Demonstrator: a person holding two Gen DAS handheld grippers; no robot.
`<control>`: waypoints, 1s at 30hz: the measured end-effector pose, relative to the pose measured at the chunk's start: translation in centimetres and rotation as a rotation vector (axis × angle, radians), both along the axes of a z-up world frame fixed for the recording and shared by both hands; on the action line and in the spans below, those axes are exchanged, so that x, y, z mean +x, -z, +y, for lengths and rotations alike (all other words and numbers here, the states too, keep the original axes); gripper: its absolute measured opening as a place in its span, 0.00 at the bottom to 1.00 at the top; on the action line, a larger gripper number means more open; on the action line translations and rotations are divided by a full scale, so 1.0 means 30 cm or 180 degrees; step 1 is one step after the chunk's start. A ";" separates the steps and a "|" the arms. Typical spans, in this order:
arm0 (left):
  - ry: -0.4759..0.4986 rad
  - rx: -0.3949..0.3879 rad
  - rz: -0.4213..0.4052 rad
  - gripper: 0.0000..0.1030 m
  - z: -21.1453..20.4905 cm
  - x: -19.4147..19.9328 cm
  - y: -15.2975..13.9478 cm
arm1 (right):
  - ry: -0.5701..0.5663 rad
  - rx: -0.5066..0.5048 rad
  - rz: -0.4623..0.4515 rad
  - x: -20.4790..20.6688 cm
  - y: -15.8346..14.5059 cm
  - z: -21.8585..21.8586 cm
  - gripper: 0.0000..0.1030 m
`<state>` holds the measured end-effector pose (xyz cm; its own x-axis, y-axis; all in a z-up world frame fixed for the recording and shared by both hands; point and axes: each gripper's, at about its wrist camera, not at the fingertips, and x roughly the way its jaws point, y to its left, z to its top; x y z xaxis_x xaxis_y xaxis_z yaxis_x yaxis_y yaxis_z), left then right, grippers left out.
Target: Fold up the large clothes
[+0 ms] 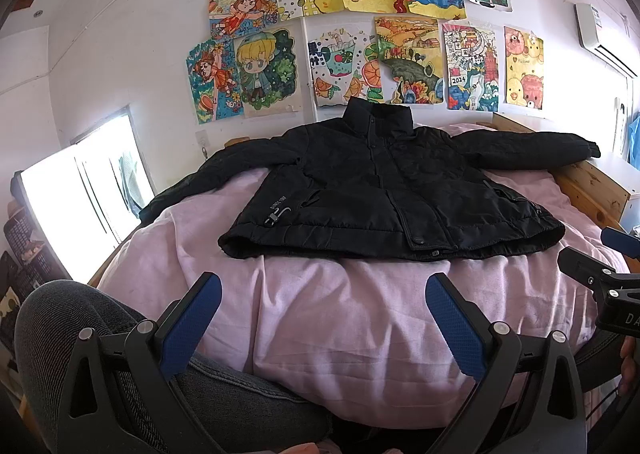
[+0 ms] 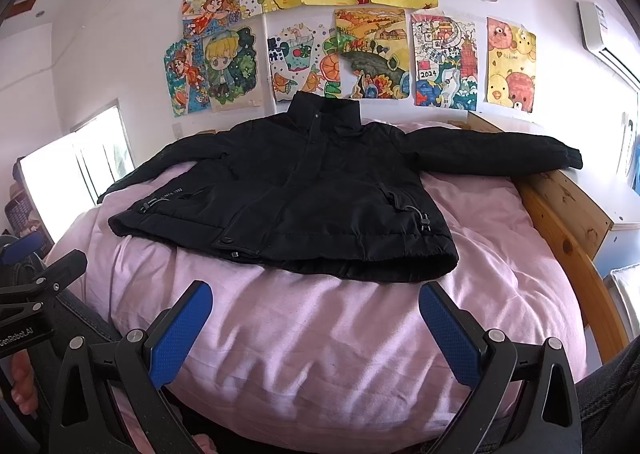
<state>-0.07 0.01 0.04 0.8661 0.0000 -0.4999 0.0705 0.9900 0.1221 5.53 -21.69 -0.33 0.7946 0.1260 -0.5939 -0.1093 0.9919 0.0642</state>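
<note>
A black jacket (image 1: 384,190) is laid flat on the pink bed (image 1: 360,326), front up, collar toward the wall w/ drawings (image 1: 360,34), both sleeves stretched out sideways. No fold is seen yet — the task looks barely begun. Left tongs (image 1: 324,318) and right tongs (image 2: 316,318) are spread wide, nothing pinched, held short of the hem. Sleeves, then body, are judged left to fold — i.e. nearly everything.

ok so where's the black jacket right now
The black jacket lies spread flat, front up, on the pink sheet in both wrist views, its collar toward the wall of drawings, beyond both open grippers.
</note>
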 end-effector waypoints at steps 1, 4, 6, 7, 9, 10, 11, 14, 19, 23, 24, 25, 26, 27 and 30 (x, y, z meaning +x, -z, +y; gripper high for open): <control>0.0001 0.0000 0.0000 0.97 0.000 0.000 0.000 | 0.0000 -0.0001 0.0002 0.000 0.000 -0.001 1.00; 0.0006 -0.0001 0.0001 0.97 -0.001 -0.002 -0.002 | 0.0003 0.0000 0.0009 0.006 0.021 -0.017 1.00; 0.0007 0.0002 0.0000 0.97 -0.001 -0.003 -0.002 | 0.0003 0.0002 0.0008 0.005 0.023 -0.020 1.00; 0.0008 0.0002 -0.0001 0.97 -0.002 -0.003 -0.003 | 0.0003 0.0001 0.0011 0.005 0.020 -0.018 1.00; -0.0004 -0.0004 -0.0002 0.97 0.000 0.001 0.001 | 0.0003 0.0003 0.0014 0.005 0.016 -0.016 1.00; -0.0003 -0.0004 -0.0002 0.97 0.000 0.002 0.001 | 0.0002 0.0004 0.0015 0.005 0.016 -0.016 1.00; -0.0004 -0.0005 -0.0003 0.97 0.001 0.001 0.001 | 0.0002 0.0004 0.0015 0.004 0.015 -0.016 1.00; -0.0004 -0.0007 -0.0003 0.97 0.002 0.002 0.000 | 0.0005 0.0006 0.0019 0.005 0.010 -0.013 1.00; 0.0000 -0.0005 -0.0007 0.97 0.004 0.004 0.000 | 0.0006 0.0008 0.0023 0.005 0.011 -0.015 1.00; -0.0004 -0.0004 -0.0001 0.97 0.002 0.002 0.000 | 0.0007 0.0011 0.0027 0.005 0.011 -0.015 1.00; -0.0005 -0.0005 -0.0001 0.97 0.003 0.002 0.000 | 0.0007 0.0011 0.0027 0.005 0.012 -0.016 1.00; -0.0005 -0.0005 0.0000 0.97 0.003 0.003 0.000 | 0.0007 0.0013 0.0027 0.006 0.010 -0.013 1.00; -0.0004 -0.0004 -0.0003 0.97 0.000 0.001 0.001 | 0.0007 0.0013 0.0029 0.006 0.008 -0.010 1.00; -0.0003 -0.0004 -0.0001 0.97 0.001 0.001 0.001 | 0.0008 0.0012 0.0030 0.007 0.008 -0.009 1.00; -0.0004 -0.0005 -0.0004 0.97 0.001 0.001 0.001 | 0.0014 0.0012 0.0039 0.008 0.016 -0.028 1.00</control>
<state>-0.04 0.03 0.02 0.8668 0.0003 -0.4987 0.0690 0.9903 0.1207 5.77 -22.53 -0.82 0.7879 0.1248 -0.6031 -0.1041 0.9922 0.0693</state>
